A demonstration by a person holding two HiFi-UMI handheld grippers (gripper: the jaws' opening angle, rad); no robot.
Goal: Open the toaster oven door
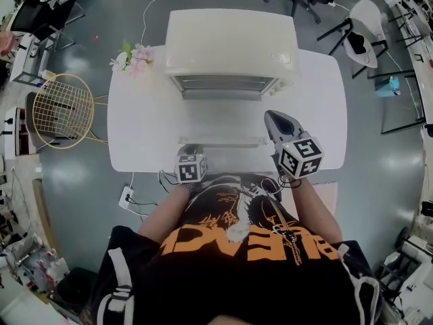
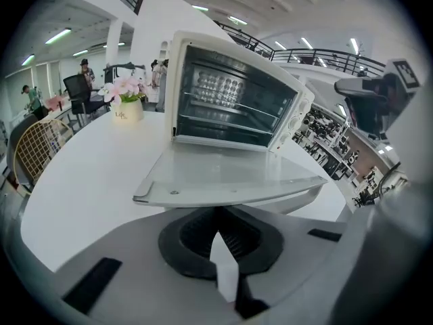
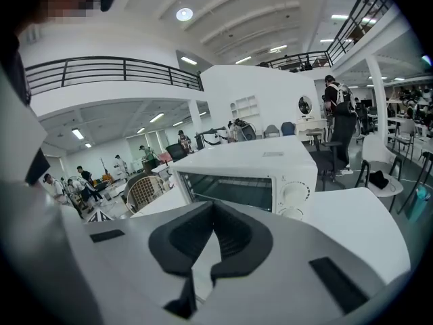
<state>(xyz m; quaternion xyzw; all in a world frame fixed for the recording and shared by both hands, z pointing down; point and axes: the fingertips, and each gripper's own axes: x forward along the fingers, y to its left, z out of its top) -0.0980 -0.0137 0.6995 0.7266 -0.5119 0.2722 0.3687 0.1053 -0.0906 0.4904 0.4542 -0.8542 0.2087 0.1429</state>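
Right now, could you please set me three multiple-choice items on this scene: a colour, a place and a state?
1. What colour is the toaster oven?
A. White
B. Black
C. Red

2. Where does the flower pot stand?
A. On top of the oven
B. On the table, beside the oven
C. On the floor

3. How is the oven door?
A. Shut
B. Removed
C. Open, folded down flat

Answers:
1 A: its casing is white in every view.
2 B: the head view shows it on the tabletop at the oven's left.
3 C: the left gripper view looks in at the racks over the lowered door.
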